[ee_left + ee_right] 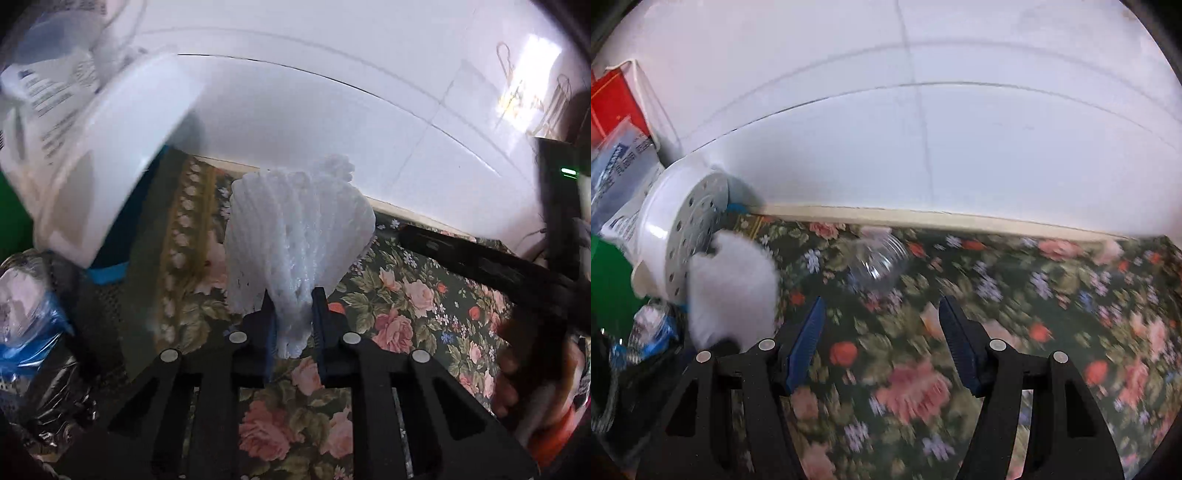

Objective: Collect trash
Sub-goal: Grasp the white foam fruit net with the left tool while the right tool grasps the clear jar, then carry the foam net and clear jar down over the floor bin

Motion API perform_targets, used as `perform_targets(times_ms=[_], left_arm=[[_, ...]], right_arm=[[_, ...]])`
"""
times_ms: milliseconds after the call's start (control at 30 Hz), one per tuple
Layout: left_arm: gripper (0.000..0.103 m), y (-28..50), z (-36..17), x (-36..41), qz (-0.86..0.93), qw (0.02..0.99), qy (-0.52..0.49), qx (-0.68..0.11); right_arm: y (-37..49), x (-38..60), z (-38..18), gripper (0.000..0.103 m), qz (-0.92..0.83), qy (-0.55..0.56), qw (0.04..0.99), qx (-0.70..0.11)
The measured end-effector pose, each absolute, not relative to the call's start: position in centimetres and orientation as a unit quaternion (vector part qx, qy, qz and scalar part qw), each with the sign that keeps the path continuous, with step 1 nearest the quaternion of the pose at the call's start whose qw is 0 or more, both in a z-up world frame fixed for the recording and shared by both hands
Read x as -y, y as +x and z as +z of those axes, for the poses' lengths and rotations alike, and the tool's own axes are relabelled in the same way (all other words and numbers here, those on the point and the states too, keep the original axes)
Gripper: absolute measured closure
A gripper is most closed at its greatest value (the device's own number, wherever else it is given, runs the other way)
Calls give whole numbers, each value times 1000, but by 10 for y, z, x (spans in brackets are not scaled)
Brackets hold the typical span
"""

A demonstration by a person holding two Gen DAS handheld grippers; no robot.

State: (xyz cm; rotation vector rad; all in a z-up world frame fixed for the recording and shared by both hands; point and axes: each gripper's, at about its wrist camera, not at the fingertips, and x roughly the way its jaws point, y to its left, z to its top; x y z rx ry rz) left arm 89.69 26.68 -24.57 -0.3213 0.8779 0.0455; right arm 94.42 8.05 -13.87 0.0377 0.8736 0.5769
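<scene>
My left gripper (pixel 293 317) is shut on the lower end of a white foam net sleeve (pixel 299 236), which fans upward above the floral tablecloth (pixel 406 302). From the right wrist the same foam net (pixel 731 291) shows blurred at the left. My right gripper (pixel 881 310) stands open over the cloth with nothing between its blue pads. A clear plastic bottle (pixel 879 258) lies on the cloth just beyond its fingertips, near the white wall. The right gripper's black body (pixel 498 269) and a hand (pixel 517 369) show at the right edge of the left wrist view.
A white round container (pixel 665 236) with a perforated grey lid lies on its side at the left, beside printed packets and a red box (pixel 617 103). A bin lined with a black bag (pixel 55 387) holds a crumpled blue-labelled bottle (pixel 29 317). The white wall (pixel 960 147) borders the table's far edge.
</scene>
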Motion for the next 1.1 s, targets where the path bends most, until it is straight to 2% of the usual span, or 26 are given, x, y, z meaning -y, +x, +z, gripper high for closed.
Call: perform_targets(times_ms=[400, 467, 567, 833, 1100], left_arm=[[86, 892, -254, -284, 34, 897, -153, -414], [86, 891, -255, -287, 36, 896, -155, -414], [86, 889, -254, -287, 37, 895, -154, -416], [86, 874, -228, -269, 35, 904, -140, -402], [86, 830, -179, -223, 37, 921, -127, -365]], right_arm=[[1002, -132, -191, 43, 251, 28, 853, -457], [1006, -136, -196, 46, 251, 28, 851, -461], [1004, -137, -195, 47, 253, 24, 854, -454], [948, -113, -155, 47, 270, 10, 867, -418], [851, -31, -87, 47, 288, 34, 886, -362]])
